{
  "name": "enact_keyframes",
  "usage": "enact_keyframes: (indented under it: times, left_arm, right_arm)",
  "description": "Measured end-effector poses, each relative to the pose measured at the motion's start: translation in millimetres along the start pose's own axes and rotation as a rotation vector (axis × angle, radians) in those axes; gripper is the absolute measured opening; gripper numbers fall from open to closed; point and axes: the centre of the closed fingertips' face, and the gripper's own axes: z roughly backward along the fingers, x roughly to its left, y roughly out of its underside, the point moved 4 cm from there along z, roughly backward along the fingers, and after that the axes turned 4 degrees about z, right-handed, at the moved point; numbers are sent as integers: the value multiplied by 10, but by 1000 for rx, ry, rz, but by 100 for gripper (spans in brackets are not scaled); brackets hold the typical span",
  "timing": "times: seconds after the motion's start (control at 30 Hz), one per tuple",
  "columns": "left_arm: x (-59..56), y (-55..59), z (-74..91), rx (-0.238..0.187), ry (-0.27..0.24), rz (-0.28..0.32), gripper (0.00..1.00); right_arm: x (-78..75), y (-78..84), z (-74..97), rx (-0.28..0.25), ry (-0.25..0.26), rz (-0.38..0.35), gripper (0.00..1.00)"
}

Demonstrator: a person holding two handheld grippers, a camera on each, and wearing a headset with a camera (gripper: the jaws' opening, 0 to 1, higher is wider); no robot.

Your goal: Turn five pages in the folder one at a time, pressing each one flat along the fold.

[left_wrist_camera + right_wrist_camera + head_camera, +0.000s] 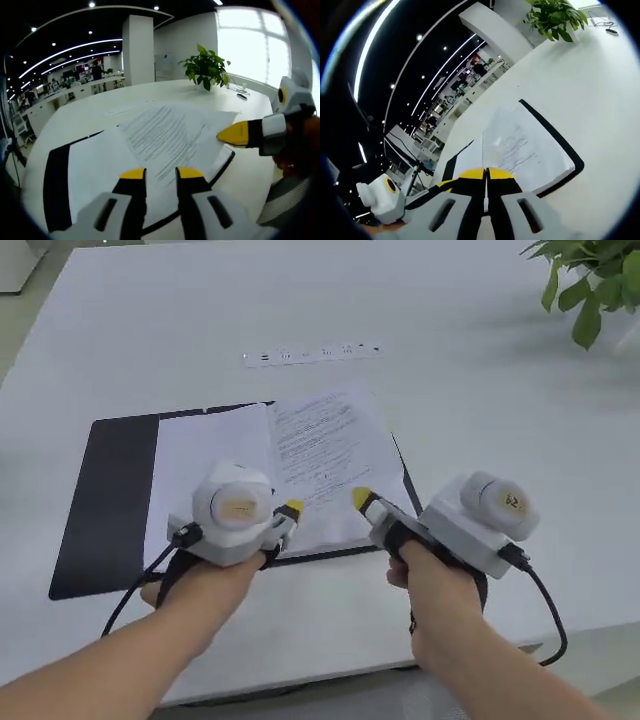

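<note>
Two hand-held grippers are being held at the near edge of the open folder (105, 510), which is lying flat on the white bench (480, 390). The left hand-held gripper (290, 510) is sitting near the bottom of the fold with its jaws slightly parted and empty. The right hand-held gripper (360, 498) is pointing at the lower right part of the printed page (325, 445), jaws pressed together and gripping nothing.

Handling, as a judgement: the page is looking like thin, light, limp office paper, easy to crease or tear and apt to cling to the sheet beneath. Its free right edge or corner is appearing the soundest place to pinch, one sheet only. The stiff black cover is giving firm backing for pressing along the fold.

Views: the head view is showing both grippers against the whole folder, and a narrow printed strip (310, 353) farther back. The left gripper view is showing the gap between its own jaws and a plant (207, 67) beyond the folder. The right gripper view is showing the thickness of the page stack at its right edge.
</note>
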Motion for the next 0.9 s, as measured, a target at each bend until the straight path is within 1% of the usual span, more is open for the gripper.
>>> enact_keyframes:
  times: [0.03,0.07,0.2,0.23,0.37,0.47,0.5,0.57,0.67,0.73,0.77,0.8,0.83,0.9]
  left_arm:
    - [39,-10,44,-8,-5,6,22]
    - [90,-16,99,-10,-14,6,22]
    - [248,-46,299,-33,-37,13,24]
    - [280,-50,337,-35,-41,12,24]
    - [448,-76,518,-61,-64,14,24]
    - [554,-89,643,-77,-80,22,24]
    - [602,-85,691,-80,-88,23,24]
    - [646,-81,740,-85,-93,25,24]
    - [758,-56,868,-90,-111,29,25]
    - [835,-29,934,-89,-120,31,25]
    - [845,-27,944,-89,-121,31,25]
    - [895,-18,1005,-93,-128,31,25]
    - [919,-14,1033,-94,-131,32,25]
    - [978,-5,1103,-94,-139,35,25]
  right_arm:
    - [51,-3,3,-2,-7,8,0]
    - [114,-4,-1,-2,-18,36,0]
    - [341,11,-14,-7,-60,106,0]
    - [382,19,-16,-7,-64,112,0]
    - [595,79,-54,1,-94,179,0]
    - [714,140,-100,9,-110,208,0]
    - [766,172,-124,18,-119,231,0]
    - [822,202,-141,22,-125,249,0]
    - [938,293,-206,41,-140,280,0]
    - [995,346,-242,52,-145,285,0]
    - [1003,355,-248,54,-146,290,0]
    - [1043,402,-276,66,-148,303,0]
    - [1067,420,-286,68,-152,303,0]
    - [1111,476,-318,81,-153,329,0]
